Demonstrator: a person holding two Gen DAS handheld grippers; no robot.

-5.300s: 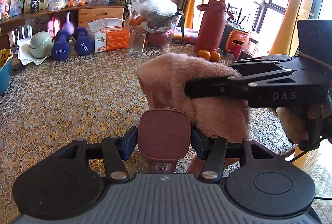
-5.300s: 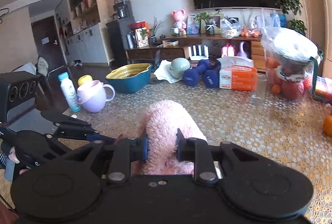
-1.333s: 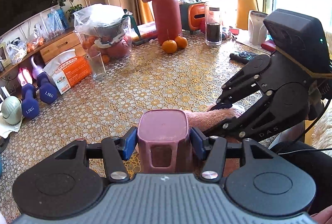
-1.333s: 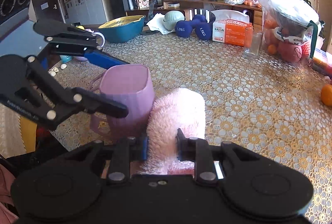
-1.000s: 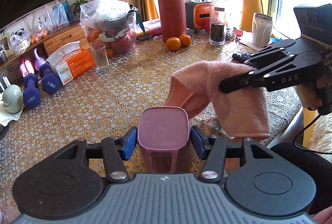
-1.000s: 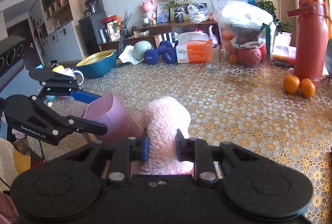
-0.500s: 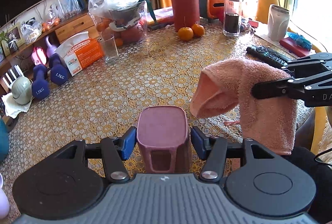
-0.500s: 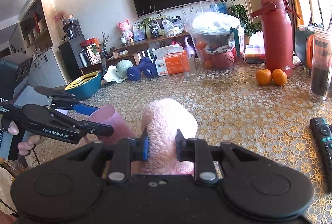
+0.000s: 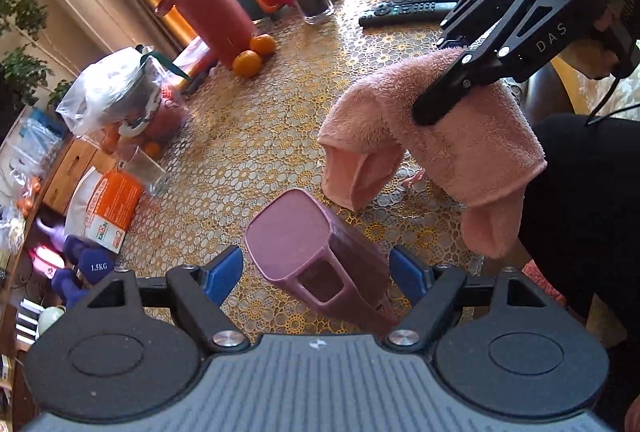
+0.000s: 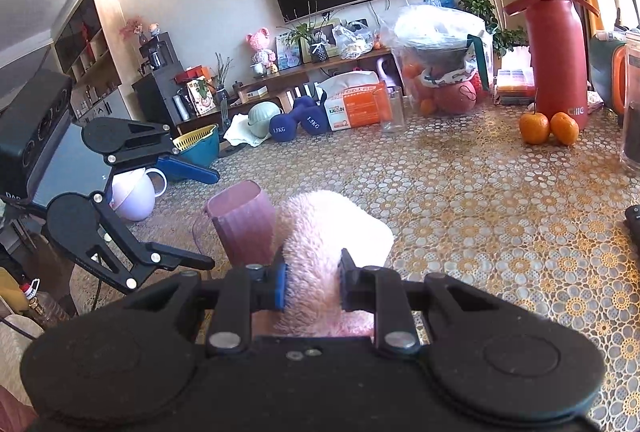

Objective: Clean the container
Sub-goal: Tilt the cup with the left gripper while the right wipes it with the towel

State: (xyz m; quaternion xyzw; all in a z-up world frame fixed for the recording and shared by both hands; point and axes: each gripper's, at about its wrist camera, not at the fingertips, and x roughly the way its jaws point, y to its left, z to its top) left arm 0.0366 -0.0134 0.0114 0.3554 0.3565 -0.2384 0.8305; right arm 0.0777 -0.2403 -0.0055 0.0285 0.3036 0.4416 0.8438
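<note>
A mauve ribbed cup [image 9: 316,252] with a handle is turned bottom up between the blue pads [image 9: 222,272] of my left gripper [image 9: 314,272]. The jaws are opening, and a gap shows on each side of the cup. In the right wrist view the cup [image 10: 244,228] stands just left of the pink towel [image 10: 320,232], with the left gripper [image 10: 210,222] spread around its left side; its lower end is hidden. My right gripper [image 10: 312,284] is shut on the folded towel. From the left wrist view the towel [image 9: 448,143] hangs from the right gripper [image 9: 434,79], up and right of the cup.
The table has a gold lace cloth [image 10: 480,199]. On it are a red flask [image 10: 556,43], two oranges [image 10: 548,127], a bag of fruit [image 10: 440,63], a drinking glass [image 10: 392,109], a tissue box [image 10: 352,107], dumbbells [image 10: 296,125], a lilac teapot [image 10: 132,193] and a remote [image 9: 408,7].
The left jaws have parted from the cup they were clamping, and the left hand has rolled, so the cup looks tilted. The right gripper keeps the towel beside the cup.
</note>
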